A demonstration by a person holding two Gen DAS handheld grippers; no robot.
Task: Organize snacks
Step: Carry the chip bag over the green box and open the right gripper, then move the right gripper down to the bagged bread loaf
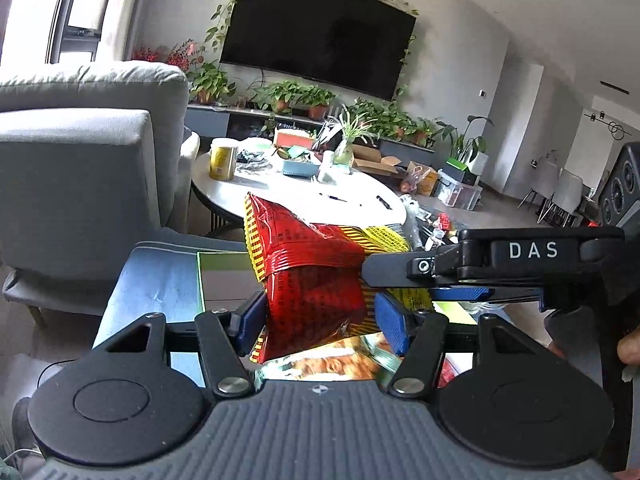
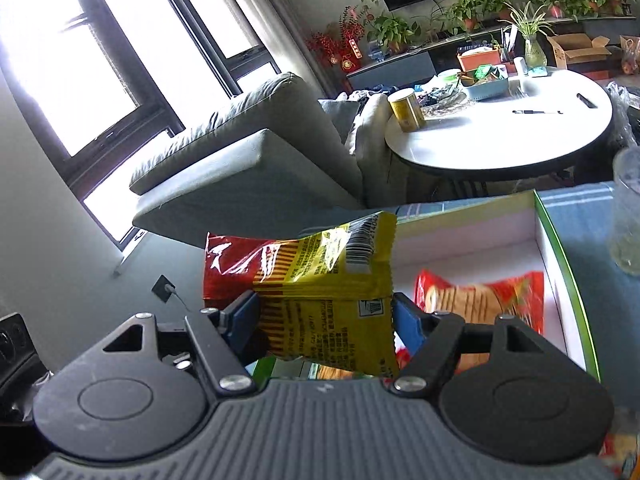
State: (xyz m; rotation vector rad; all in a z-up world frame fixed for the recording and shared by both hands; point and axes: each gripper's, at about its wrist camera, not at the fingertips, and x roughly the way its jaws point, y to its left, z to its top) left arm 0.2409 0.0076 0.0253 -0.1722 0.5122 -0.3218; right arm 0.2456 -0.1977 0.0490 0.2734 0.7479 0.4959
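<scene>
In the left wrist view, my left gripper (image 1: 318, 322) is shut on the red end of a red-and-yellow snack bag (image 1: 308, 264), which is held in the air. My right gripper (image 1: 384, 280) comes in from the right and pinches the yellow end of the same bag. The right wrist view has my right gripper (image 2: 324, 320) shut on the yellow part of the snack bag (image 2: 328, 280), with red film showing to its left. Below lies an open white box with a green rim (image 2: 560, 240). It holds another red snack pack (image 2: 480, 300).
The box sits on a blue cloth-covered surface (image 1: 152, 280). A clear glass (image 2: 628, 220) stands at the right of it. A grey sofa (image 1: 80, 152) is on the left. A round white table (image 2: 520, 140) with a yellow can (image 2: 406, 110) stands beyond. A hand (image 1: 628, 348) holds the right gripper.
</scene>
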